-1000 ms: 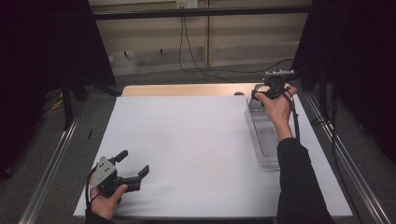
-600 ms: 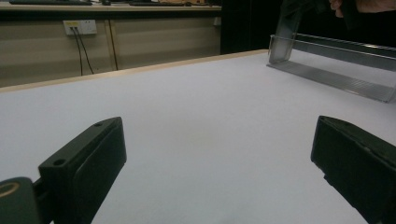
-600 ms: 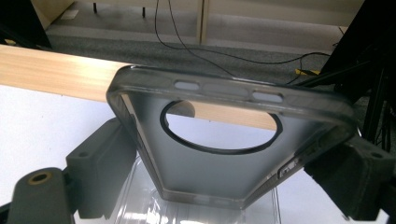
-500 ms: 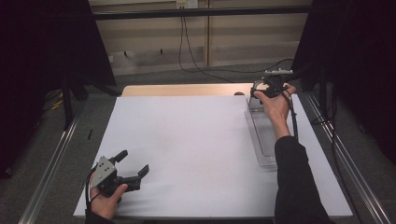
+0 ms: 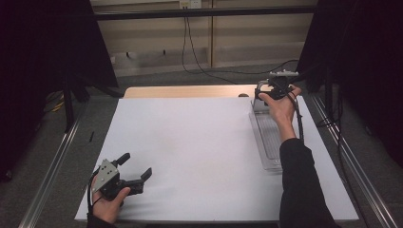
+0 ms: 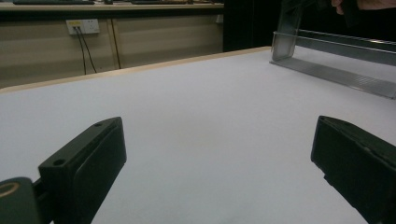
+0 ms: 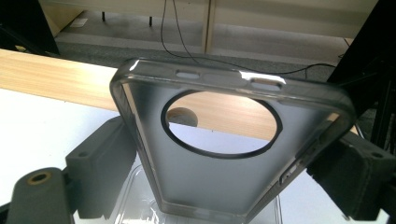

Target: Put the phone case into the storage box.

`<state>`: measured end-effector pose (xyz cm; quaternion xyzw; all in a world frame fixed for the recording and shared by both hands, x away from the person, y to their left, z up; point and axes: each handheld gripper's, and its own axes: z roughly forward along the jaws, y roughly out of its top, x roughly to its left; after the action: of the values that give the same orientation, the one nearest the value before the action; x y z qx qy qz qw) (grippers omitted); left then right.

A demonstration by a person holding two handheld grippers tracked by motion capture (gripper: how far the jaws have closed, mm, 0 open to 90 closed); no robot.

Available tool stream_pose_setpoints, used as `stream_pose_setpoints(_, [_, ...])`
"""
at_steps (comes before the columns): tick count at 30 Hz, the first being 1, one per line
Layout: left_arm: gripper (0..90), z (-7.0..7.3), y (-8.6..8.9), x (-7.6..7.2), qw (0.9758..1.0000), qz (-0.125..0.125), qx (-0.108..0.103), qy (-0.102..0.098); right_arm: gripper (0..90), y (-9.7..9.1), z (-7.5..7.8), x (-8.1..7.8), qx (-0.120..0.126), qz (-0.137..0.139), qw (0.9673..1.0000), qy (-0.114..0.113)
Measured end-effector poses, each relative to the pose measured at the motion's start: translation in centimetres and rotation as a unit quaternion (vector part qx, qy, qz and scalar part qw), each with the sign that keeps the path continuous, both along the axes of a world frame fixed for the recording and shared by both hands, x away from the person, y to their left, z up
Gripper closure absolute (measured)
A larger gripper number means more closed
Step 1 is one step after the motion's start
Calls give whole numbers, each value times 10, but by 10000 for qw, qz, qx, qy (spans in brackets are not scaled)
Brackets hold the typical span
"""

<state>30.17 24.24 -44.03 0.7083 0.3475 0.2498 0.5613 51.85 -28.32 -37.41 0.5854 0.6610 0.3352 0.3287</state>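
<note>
Phone case (image 7: 219, 154): one, translucent grey, with a large round camera cutout in its back and small slots along its upper edge. It stands upright between the right gripper's two black jaws, above the far end of the clear tray. In the high view it sits at the far right of the table (image 5: 262, 92).
Right gripper (image 5: 278, 88): one, held in the person's right hand at the far right of the table. Its jaws are clamped on the two side edges of the phone case; in the right gripper view each jaw presses against one side of the case.
Left gripper (image 5: 135, 171): one, held in the person's left hand at the near left of the table. Its jaws stand wide apart with nothing between them, low over the white surface; the left gripper view shows bare white sheet in the gap.
Clear tray (image 5: 270, 142): one, long and narrow, transparent plastic, lying along the right side of the table, running near to far. Its far end lies under the right gripper.
Table surface (image 5: 190, 142): one white sheet covers most of it; a strip of bare wood (image 5: 180, 91) shows along the far edge.
Spacing: the two grippers are well apart, at opposite corners of the white sheet.
</note>
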Motion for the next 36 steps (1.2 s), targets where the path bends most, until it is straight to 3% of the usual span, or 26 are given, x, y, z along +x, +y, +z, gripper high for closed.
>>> stream_pose_setpoints(11, [33, 0, 0, 0, 10000, -2, -5, 1, 111, -2, -2, 2, 49, 11, 10000, -55])
stream_pose_setpoints(19, [33, 0, 0, 0, 10000, -19, 41, 1, 58, -5, -5, 2, 258, 59, 9997, -5])
stream_pose_setpoints(36, [33, -1, -2, 0, 10000, -39, 87, -11, 31, -12, 6, -1, 452, 150, 9977, -477])
